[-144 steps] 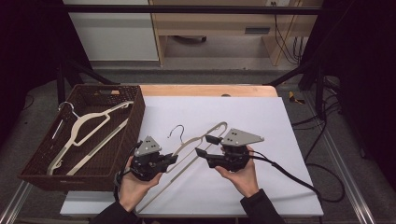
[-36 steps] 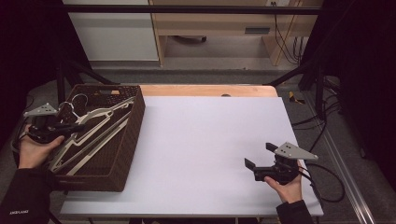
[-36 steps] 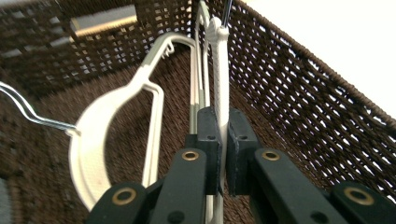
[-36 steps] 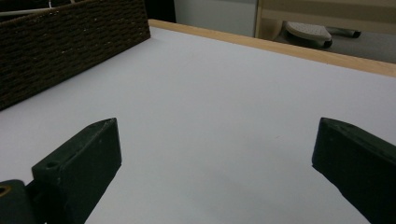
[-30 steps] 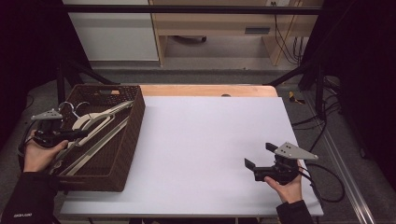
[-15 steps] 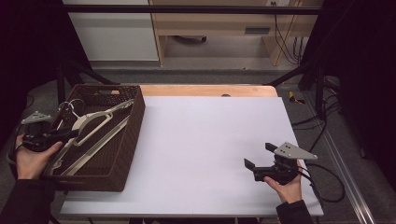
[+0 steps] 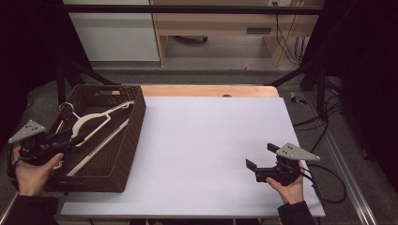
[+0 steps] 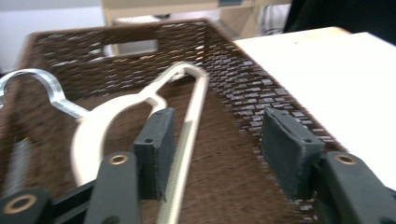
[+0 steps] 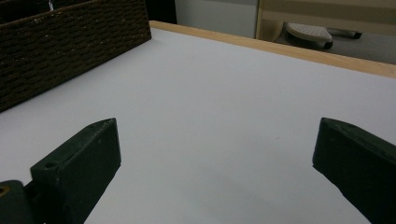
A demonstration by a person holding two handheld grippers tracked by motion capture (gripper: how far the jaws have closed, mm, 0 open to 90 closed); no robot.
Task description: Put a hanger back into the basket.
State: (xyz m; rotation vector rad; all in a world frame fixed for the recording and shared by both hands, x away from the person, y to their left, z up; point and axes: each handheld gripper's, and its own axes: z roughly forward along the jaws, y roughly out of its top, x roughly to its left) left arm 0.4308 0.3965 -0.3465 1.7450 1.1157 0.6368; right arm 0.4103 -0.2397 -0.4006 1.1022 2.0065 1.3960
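Hangers in basket, left gripper released over it, right idle on counter.

Left gripper [image 7: 70, 137] at the left rim of the brown wicker basket [image 7: 133, 136]; jaws have just been opening, nothing between them. In the left gripper view the cream hanger [image 8: 187, 121] lies on the basket floor beyond and below the left jaw, apparently not touching it, though blur makes that hard to judge. A second hanger's metal hook [image 8: 44, 91] lies further left. Right gripper [image 7: 261, 156] rests low on the white counter [image 7: 211, 136], well apart from the basket, jaws spread wide and empty.
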